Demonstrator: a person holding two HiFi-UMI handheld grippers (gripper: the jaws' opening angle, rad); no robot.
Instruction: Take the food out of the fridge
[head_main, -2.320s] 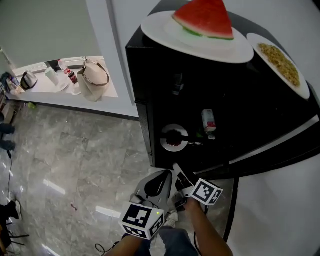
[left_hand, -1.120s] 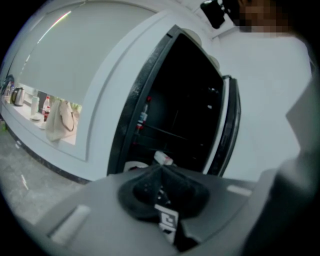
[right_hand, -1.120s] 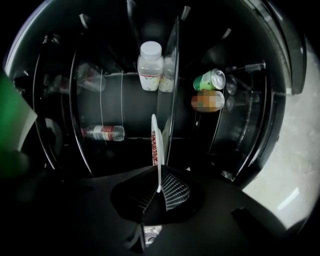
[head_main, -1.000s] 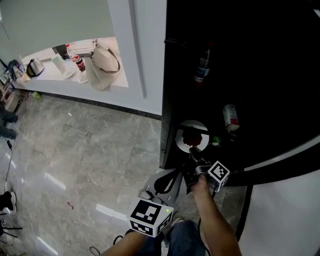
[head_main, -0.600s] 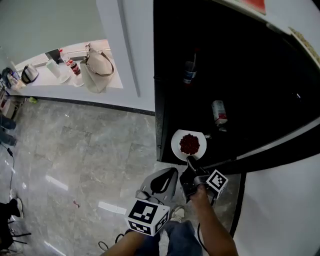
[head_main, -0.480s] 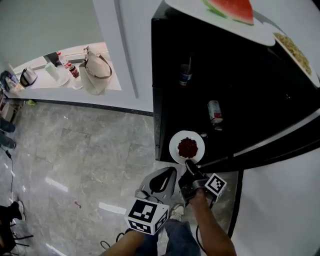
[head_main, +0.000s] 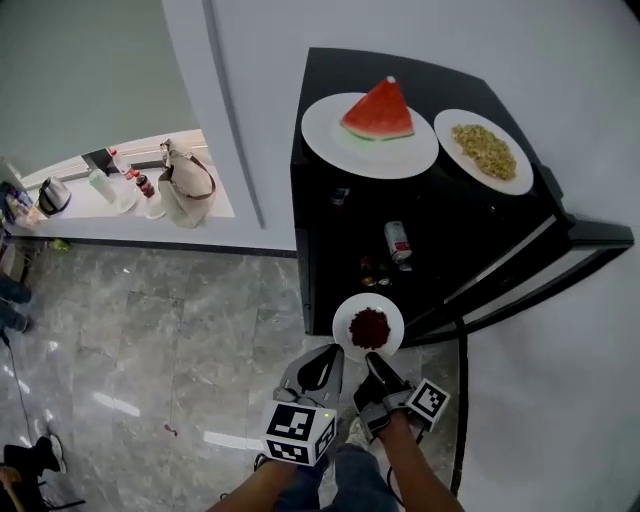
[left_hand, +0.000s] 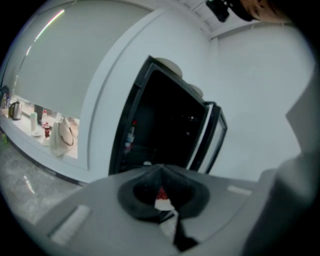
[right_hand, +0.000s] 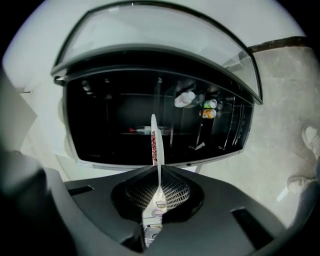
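The head view shows you the small plate (head_main: 368, 327) face up and level, with red food heaped at its centre, just outside the lower front edge of the open fridge (head_main: 330, 250). The right gripper view shows it only edge-on (a thin line running straight out from the jaws). Your right gripper (head_main: 373, 364) is clamped on the plate's near rim. Your left gripper (head_main: 333, 352) is closed on nothing. One second earlier the plate was inside the fridge.
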